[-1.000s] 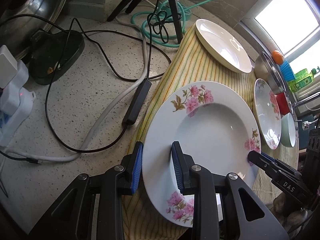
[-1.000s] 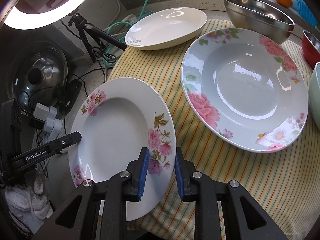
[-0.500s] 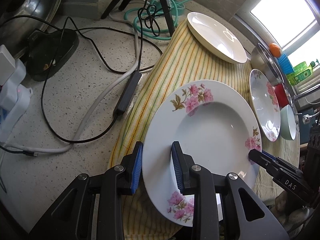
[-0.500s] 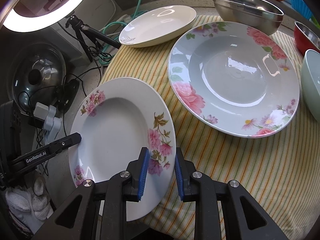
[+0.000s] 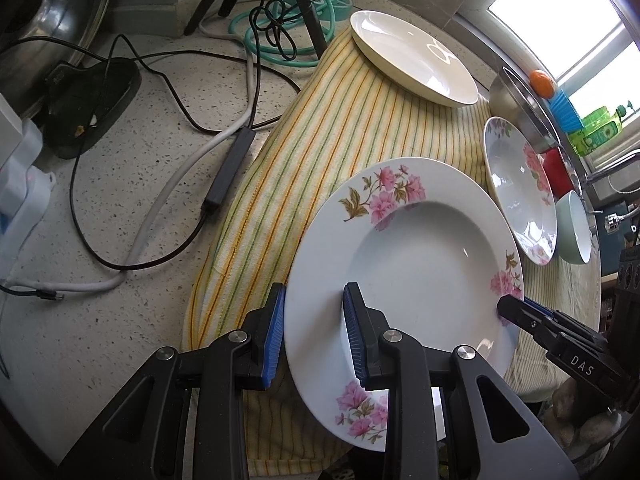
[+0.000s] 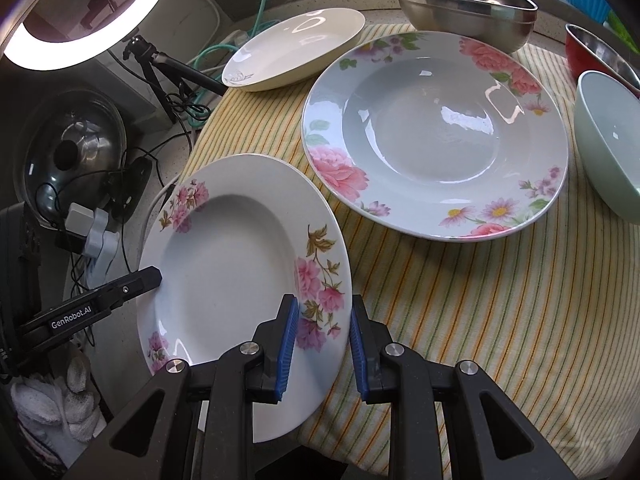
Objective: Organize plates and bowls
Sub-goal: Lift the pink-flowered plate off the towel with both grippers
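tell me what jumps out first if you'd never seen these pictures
A white plate with pink flowers is held off the striped cloth, with the left gripper and right gripper clamping opposite rims. Beyond it lies a bigger grey floral plate; a ring light glows at far left.

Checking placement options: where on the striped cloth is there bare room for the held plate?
Free: striped cloth in front of the grey floral plate, beside the held white floral plate. Crowded: far edge with cream plate, steel bowl, red bowl, green bowl.
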`<state>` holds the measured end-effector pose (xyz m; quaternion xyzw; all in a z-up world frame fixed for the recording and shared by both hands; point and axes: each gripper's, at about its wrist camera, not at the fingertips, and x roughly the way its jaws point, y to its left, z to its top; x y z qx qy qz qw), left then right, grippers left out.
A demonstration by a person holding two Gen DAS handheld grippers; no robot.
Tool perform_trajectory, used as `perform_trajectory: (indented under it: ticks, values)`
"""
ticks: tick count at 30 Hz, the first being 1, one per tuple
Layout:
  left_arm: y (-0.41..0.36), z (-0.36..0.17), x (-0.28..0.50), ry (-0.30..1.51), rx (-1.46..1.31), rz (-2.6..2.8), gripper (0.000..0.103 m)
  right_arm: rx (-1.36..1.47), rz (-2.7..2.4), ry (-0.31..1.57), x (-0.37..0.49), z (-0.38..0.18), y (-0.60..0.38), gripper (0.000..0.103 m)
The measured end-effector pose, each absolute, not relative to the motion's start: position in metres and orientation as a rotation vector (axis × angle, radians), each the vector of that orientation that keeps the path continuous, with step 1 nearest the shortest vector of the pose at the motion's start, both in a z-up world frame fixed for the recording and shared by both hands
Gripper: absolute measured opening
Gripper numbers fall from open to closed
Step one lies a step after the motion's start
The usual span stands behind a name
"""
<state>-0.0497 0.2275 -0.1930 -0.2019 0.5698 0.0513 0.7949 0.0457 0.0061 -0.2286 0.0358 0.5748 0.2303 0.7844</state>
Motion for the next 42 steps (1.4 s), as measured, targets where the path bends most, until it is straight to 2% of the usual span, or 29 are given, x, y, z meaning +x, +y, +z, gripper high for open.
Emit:
perform_trajectory:
  ticks: [42]
  values:
    - [0.2234,-0.1915,-0.0441,1.218,-0.421,0.115,0.027,0.052,0.498,1.224,0.0459,-0.2247,0.0065,0.023]
